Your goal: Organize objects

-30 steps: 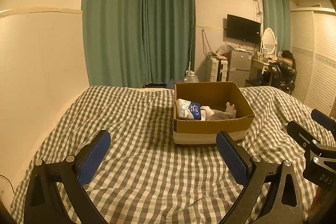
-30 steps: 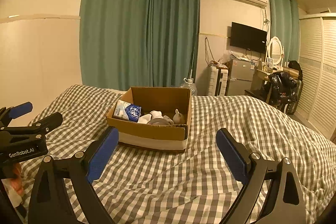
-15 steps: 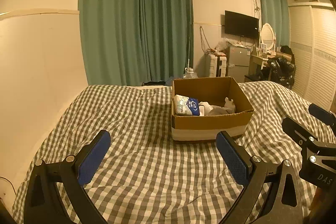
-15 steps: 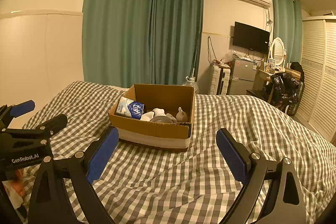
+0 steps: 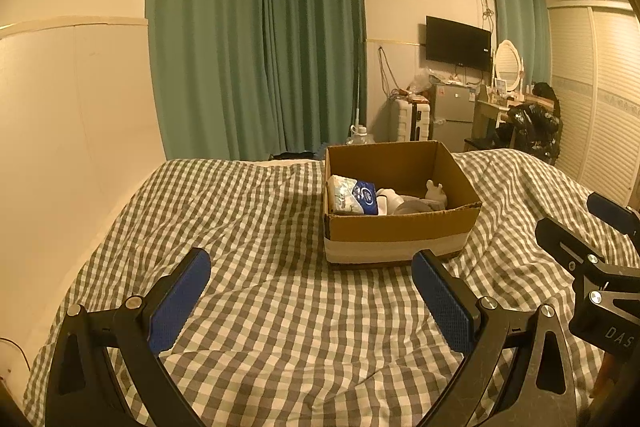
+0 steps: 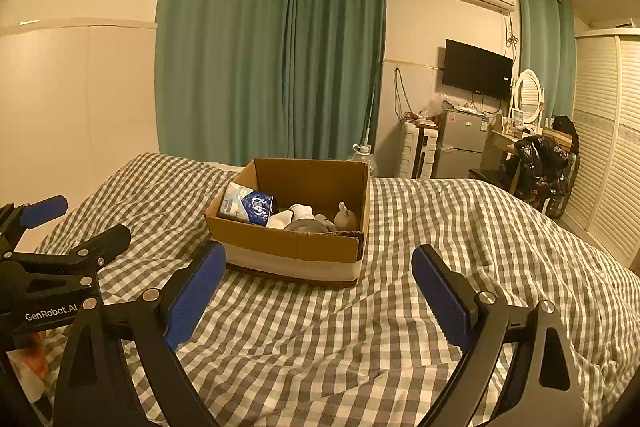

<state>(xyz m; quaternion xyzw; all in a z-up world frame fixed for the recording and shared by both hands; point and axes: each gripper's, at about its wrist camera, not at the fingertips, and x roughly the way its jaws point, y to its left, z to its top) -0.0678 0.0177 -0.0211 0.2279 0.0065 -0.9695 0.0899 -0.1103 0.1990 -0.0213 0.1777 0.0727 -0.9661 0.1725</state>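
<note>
An open cardboard box (image 5: pixel 400 227) stands on the checked bed; it also shows in the right wrist view (image 6: pixel 292 247). Inside lie a blue-and-white tissue pack (image 5: pixel 354 201) (image 6: pixel 248 205), a white item (image 6: pixel 294 215) and a small grey plush toy (image 5: pixel 434 193) (image 6: pixel 344 217). My left gripper (image 5: pixel 310 301) is open and empty, short of the box's near left corner. My right gripper (image 6: pixel 320 293) is open and empty, just in front of the box. Each gripper shows at the edge of the other's view.
The grey-and-white checked bedspread (image 5: pixel 256 227) is rumpled. Green curtains (image 5: pixel 260 47) hang behind. A water jug (image 5: pixel 360 137), suitcase (image 5: pixel 412 117), small fridge (image 5: pixel 456 109), wall TV (image 5: pixel 458 39) and dressing table stand beyond the bed. Louvred wardrobe doors (image 6: pixel 604 147) are at the right.
Both grippers have drawn back and tilted up slightly, so the box sits a little lower and farther in view. Both stay open and empty.
</note>
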